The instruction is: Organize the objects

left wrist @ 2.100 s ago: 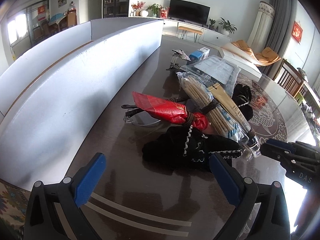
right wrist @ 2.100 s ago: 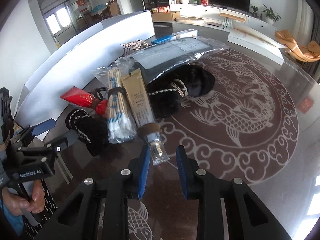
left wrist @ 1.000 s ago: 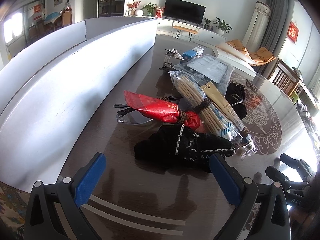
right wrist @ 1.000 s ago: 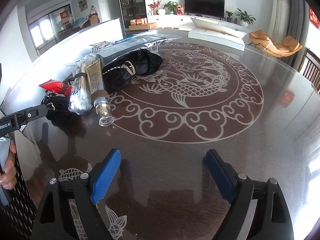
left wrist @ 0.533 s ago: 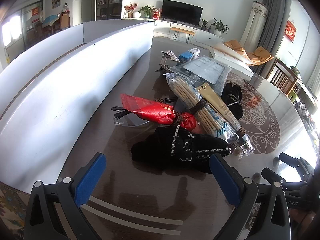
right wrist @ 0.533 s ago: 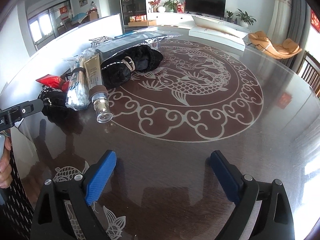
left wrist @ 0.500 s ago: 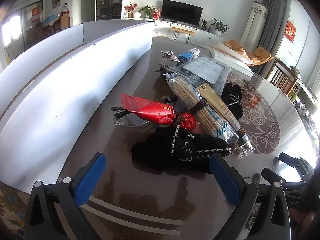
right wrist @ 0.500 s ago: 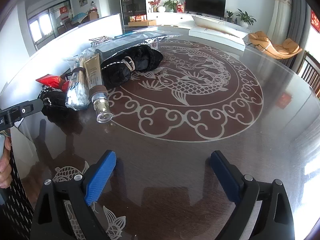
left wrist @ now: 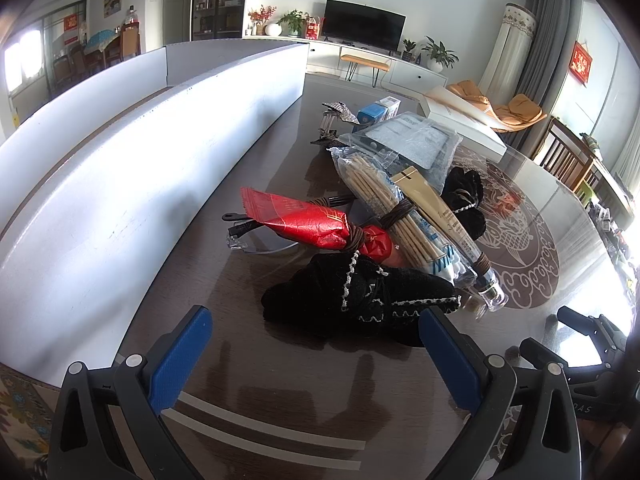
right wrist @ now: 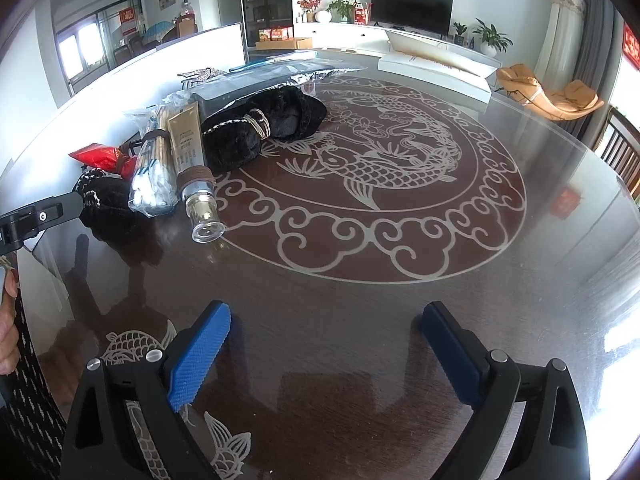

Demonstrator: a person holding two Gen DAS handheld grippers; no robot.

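Observation:
A row of items lies on the dark round table (right wrist: 360,320). Nearest my left gripper (left wrist: 316,344) is a black trimmed pouch (left wrist: 360,296). Behind it lie a red foil packet (left wrist: 304,222), a bag of cotton swabs (left wrist: 400,216) and a gold tube with a clear cap (left wrist: 444,220). The right wrist view shows the tube (right wrist: 188,144), the swabs (right wrist: 154,168) and a black fuzzy hat (right wrist: 264,128). My left gripper is open and empty, just short of the pouch. My right gripper (right wrist: 328,352) is open and empty over bare table.
A long white board (left wrist: 140,160) stands along the left side of the items. A clear plastic bag with a grey pack (left wrist: 412,144), a blue box (left wrist: 372,112) and glasses (left wrist: 256,240) lie further back. The koi pattern (right wrist: 380,168) fills the table centre.
My right gripper has let go of the tube's cap, opened wide and pulled back toward the table's near side. My left gripper has barely moved.

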